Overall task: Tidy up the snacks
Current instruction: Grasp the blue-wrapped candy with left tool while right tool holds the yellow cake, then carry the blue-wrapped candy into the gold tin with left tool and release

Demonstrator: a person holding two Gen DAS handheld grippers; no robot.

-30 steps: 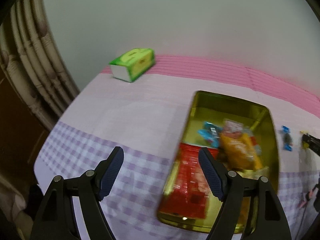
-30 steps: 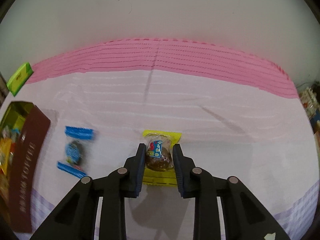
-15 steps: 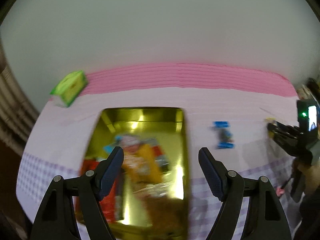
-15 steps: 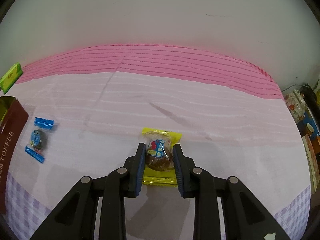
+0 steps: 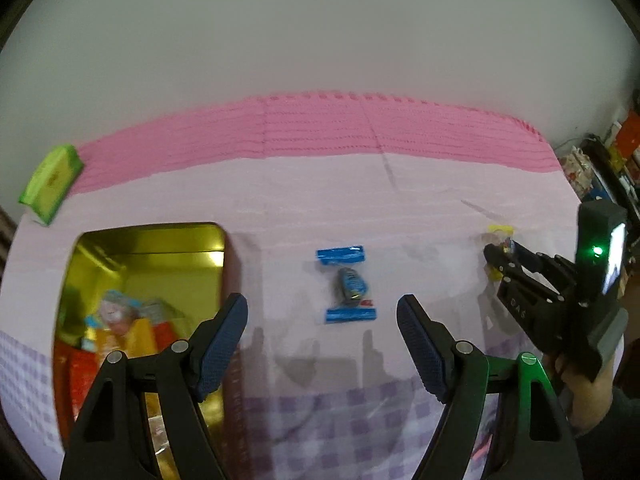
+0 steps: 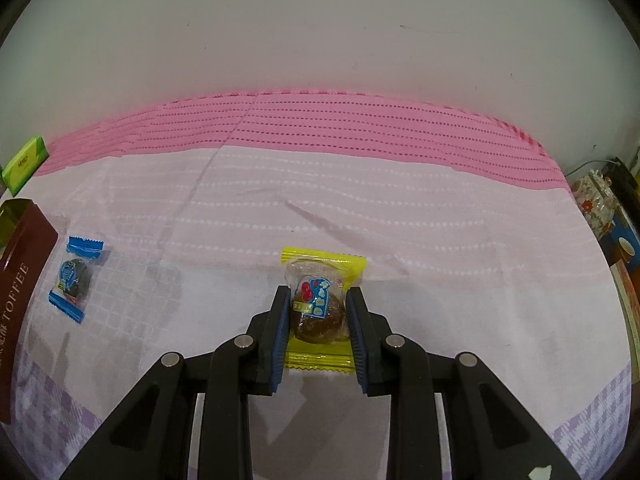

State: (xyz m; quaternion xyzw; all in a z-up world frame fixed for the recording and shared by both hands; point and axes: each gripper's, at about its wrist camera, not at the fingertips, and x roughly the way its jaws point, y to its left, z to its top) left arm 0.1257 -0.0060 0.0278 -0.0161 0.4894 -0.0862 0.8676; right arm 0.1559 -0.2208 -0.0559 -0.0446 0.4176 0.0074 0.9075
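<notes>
Right tongs (image 6: pixel 317 312) pinch yellow-wrapped snack (image 6: pixel 320 304); left tongs (image 5: pixel 322 344) gape wide just short of blue-wrapped candy (image 5: pixel 347 285).

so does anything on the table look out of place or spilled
Nothing spilled or damaged. One blue-wrapped candy lies loose on the tablecloth beside the gold tin rather than inside it, and the right gripper is shut on a yellow-wrapped snack.
</notes>
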